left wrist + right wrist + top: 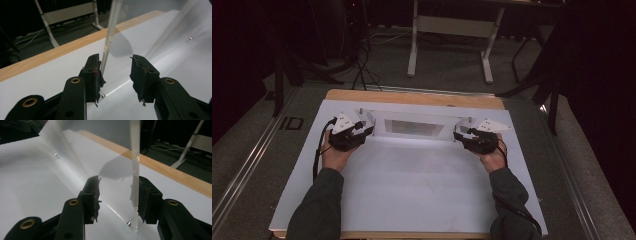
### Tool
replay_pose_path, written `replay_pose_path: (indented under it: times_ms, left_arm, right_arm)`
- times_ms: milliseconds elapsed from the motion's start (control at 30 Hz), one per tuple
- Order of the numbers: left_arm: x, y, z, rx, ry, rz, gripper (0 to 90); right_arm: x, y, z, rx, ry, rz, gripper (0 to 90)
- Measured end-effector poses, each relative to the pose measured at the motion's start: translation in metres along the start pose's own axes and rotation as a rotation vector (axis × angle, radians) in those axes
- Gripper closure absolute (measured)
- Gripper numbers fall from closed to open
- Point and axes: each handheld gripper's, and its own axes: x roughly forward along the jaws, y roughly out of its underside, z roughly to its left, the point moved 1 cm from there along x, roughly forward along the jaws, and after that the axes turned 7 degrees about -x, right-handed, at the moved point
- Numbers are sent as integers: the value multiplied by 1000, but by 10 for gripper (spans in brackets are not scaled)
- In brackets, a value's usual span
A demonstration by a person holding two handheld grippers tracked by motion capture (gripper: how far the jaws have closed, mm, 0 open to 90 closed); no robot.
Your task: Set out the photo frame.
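A clear plastic box (416, 126) lies lengthwise across the frame's middle, both the left gripper (362, 131) and right gripper (460, 136) open at its end walls.

occlusion: clear panel (117, 30) top cut by frame edge | contact with gripper pads (98, 75): unclear

The counter (412, 175) is seen from above, facing twelve o'clock. Each gripper view is set close behind its jaws, low over the surface. The clear panel (414, 127) is shared by all three.
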Motion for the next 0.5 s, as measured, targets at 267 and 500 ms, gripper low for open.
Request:
replay_pose_path:
  times_ms: [267,500]
  left_arm:
    - [8,-10,0,-18,-47,18,602]
    - [13,-15,2,-40,-59,29,603]
  right_arm:
    - [7,-6,-10,20,10,3,567]
    - [12,-8,-16,36,16,2,568]
